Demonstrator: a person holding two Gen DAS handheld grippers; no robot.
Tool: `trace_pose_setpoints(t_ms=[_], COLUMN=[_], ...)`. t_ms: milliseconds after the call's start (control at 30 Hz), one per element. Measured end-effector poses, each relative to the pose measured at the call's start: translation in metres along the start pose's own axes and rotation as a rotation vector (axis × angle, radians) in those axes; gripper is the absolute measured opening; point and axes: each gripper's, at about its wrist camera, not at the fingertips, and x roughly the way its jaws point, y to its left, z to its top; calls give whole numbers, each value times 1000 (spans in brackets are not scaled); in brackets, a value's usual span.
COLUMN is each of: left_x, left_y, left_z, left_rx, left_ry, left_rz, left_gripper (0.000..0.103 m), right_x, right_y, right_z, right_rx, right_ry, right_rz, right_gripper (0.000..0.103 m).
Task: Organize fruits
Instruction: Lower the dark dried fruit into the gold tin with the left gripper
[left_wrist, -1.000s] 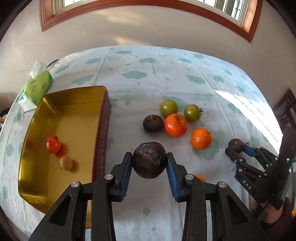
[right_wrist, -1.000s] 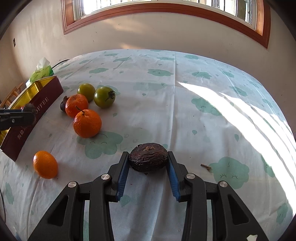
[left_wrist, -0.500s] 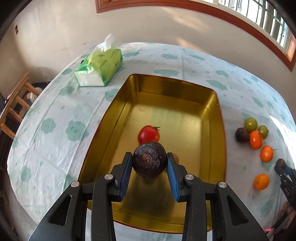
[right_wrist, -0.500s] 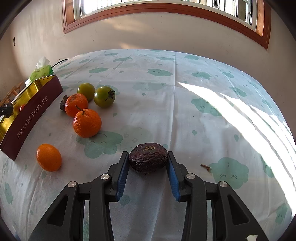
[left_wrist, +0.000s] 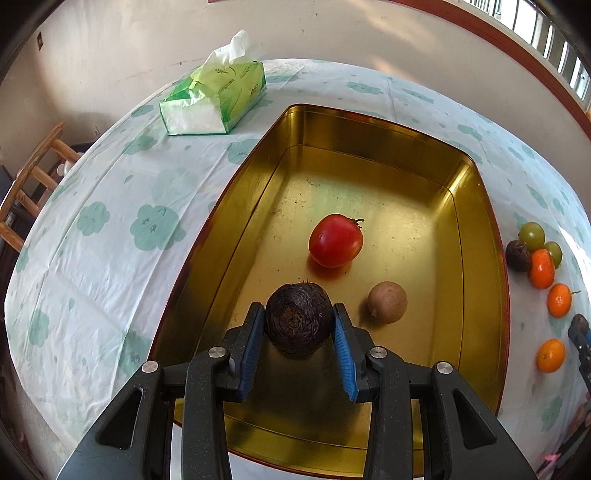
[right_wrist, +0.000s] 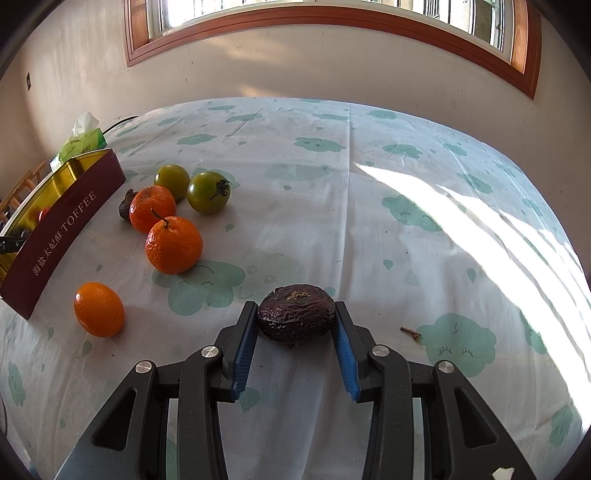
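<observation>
My left gripper (left_wrist: 298, 325) is shut on a dark wrinkled passion fruit (left_wrist: 298, 318) and holds it low inside the gold tin (left_wrist: 480, 206), near its front. A red tomato (left_wrist: 335, 240) and a small brown fruit (left_wrist: 387, 302) lie in the tin. My right gripper (right_wrist: 295, 319) is shut on another dark wrinkled passion fruit (right_wrist: 296, 313) just above the tablecloth. Three oranges (right_wrist: 173, 244) (right_wrist: 152, 208) (right_wrist: 99, 308), two green tomatoes (right_wrist: 208, 192) (right_wrist: 172, 181) and a third dark fruit (right_wrist: 126, 209) lie on the cloth beside the tin's red wall (right_wrist: 62, 229).
A green tissue pack (left_wrist: 214, 98) lies beyond the tin's far left corner. A wooden chair (left_wrist: 33, 177) stands off the table's left edge. A small twig (right_wrist: 410, 332) lies on the cloth right of my right gripper. A wall with a window backs the table.
My left gripper has swung left from the loose fruit to over the tin and lowered into it with its passion fruit. The right gripper has stayed put with its fruit.
</observation>
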Motion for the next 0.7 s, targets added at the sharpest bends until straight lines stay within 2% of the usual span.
trace_pose_setpoints(t_ms=[133, 267, 700], left_x=[-1, -3, -9], left_y=[2, -1, -3], left_z=[-3, -7, -19], left_rx=[-21, -3, -1], left_ry=[5, 5, 10], left_rz=[-5, 21, 35], left_gripper=[38, 38, 38], right_x=[0, 0, 1], right_y=[0, -2, -1], right_z=[0, 0, 0], right_rx=[0, 2, 1], right_ry=[0, 1, 1], right_rz=[-1, -3, -4], right_gripper=[37, 39, 39])
